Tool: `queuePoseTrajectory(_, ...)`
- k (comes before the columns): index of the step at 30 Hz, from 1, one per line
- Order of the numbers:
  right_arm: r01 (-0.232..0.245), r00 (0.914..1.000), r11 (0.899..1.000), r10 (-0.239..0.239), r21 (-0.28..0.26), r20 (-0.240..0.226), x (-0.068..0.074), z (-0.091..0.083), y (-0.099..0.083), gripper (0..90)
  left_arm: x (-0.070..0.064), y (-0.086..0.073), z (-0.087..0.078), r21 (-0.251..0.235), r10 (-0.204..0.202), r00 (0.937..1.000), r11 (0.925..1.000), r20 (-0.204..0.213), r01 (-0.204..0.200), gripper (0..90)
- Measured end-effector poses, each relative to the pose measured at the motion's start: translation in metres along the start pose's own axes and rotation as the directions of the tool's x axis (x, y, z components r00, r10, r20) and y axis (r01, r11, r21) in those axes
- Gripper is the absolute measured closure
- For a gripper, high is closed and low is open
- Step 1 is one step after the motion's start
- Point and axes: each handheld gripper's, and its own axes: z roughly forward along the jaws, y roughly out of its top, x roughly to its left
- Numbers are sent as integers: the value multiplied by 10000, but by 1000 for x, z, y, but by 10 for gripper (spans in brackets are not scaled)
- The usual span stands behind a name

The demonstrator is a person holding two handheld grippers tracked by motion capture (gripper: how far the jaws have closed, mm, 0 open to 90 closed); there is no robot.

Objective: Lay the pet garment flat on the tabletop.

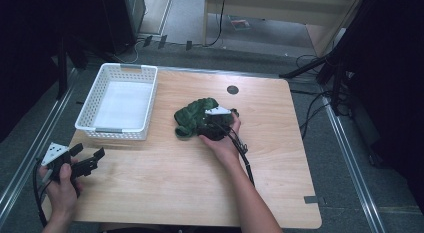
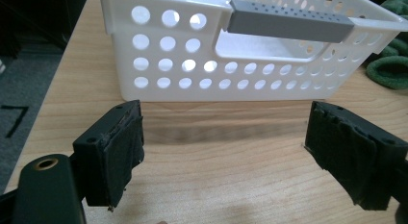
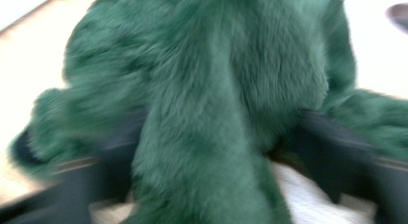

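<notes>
The right gripper view is blurred, so the edges of the green plush cloth (image 3: 211, 104) are soft there and its lower part runs off the frame; the dark jaws sit on either side of a bunched fold of it and pinch that fold between them. In the high view the right gripper (image 1: 212, 124) lies half buried in the same cloth (image 1: 192, 118), a crumpled, fuzzy, deep green heap near the middle of the wooden surface (image 1: 165, 183), a little toward its far edge; the hand covers much of the gripper body. The left gripper (image 1: 92, 160) hangs over the near left corner of the surface, its padded black jaws spread wide with nothing between them. Just beyond it, by the left edge, stands a white plastic basket (image 1: 122, 69), rectangular, its walls pierced with round holes, with a grey handle strip (image 2: 288, 24).
</notes>
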Motion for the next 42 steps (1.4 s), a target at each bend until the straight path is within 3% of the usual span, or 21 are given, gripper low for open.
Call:
queuePoseTrajectory(1,0,10000,10000,0,0,0,0,0,0,590,0,0,0,0,0,10000,10000,0,0,136)
queuePoseTrajectory(3,-251,9988,9975,222,-657,-445,-2,-13,-3,795,-4,1,-1,73,353,9993,9994,-80,-352,140)
queuePoseTrajectory(11,-15,9963,9787,-162,-2054,-843,7,-72,6,843,-46,29,-4,-251,349,9858,9992,1644,-312,140)
queuePoseTrajectory(16,144,9912,9669,-473,-2547,-1236,23,-125,14,835,-100,62,6,-693,1045,9536,9937,2823,-884,140)
queuePoseTrajectory(18,220,9903,9641,-573,-2646,-1264,29,-140,12,829,-117,71,13,-706,1169,9338,9926,3383,-987,142)
queuePoseTrajectory(19,192,9891,9639,-571,-2657,-1357,31,-146,11,827,-126,74,17,-679,1164,9142,9929,3881,-976,143)
queuePoseTrajectory(20,192,9891,9639,-571,-2657,-1357,31,-146,11,827,-126,74,17,-679,1164,9142,9929,3881,-976,143)
queuePoseTrajectory(21,126,9866,9619,-563,-2731,-1528,36,-163,7,822,-141,76,20,-577,1272,8896,9919,4386,-1134,143)
queuePoseTrajectory(23,296,9840,9625,-755,-2695,-1615,42,-178,7,815,-153,73,20,-480,1558,8620,9873,4823,-1516,143)
queuePoseTrajectory(27,-97,9699,9628,-567,-2702,-2370,51,-200,6,810,-182,60,19,-488,2277,7934,9687,5645,-2432,142)
queuePoseTrajectory(28,-97,9699,9628,-567,-2702,-2370,51,-200,6,810,-182,60,19,-488,2277,7934,9687,5645,-2432,140)
queuePoseTrajectory(29,-99,9626,9671,-596,-2542,-2642,57,-203,7,805,-193,54,19,-815,2714,7532,9566,5992,-2798,135)
queuePoseTrajectory(30,-55,9603,9687,-640,-2480,-2715,60,-203,7,798,-199,49,20,-1012,2936,7227,9492,6257,-2980,133)
queuePoseTrajectory(31,54,9534,9698,-785,-2437,-2914,64,-201,8,784,-199,49,20,-1012,2936,7227,9492,6257,-2980,128)
queuePoseTrajectory(32,30,9484,9692,-808,-2461,-3066,66,-198,8,755,-205,44,24,-1006,3091,6975,9408,6465,-3237,131)
queuePoseTrajectory(33,-21,9476,9692,-766,-2461,-3100,67,-195,7,709,-206,40,27,-941,3186,6813,9336,6590,-3457,137)
queuePoseTrajectory(34,-121,9510,9702,-637,-2422,-3026,67,-191,7,654,-207,37,31,-778,3224,6858,9287,6525,-3626,163)
queuePoseTrajectory(36,-576,9535,9689,-180,-2408,-3007,62,-182,6,589,-206,31,38,-266,3126,7444,9290,5900,-3690,379)
queuePoseTrajectory(37,-1002,9477,9662,199,-2377,-3186,58,-179,5,590,-202,30,43,126,2688,7700,9411,5787,-3379,490)
queuePoseTrajectory(40,-1500,9356,9566,557,-2497,-3486,47,-177,2,625,-191,30,48,533,1970,7939,9595,5752,-2767,719)
queuePoseTrajectory(42,-1576,9298,9514,527,-2647,-3642,43,-179,3,620,-185,30,49,574,1905,7943,9606,5768,-2720,820)
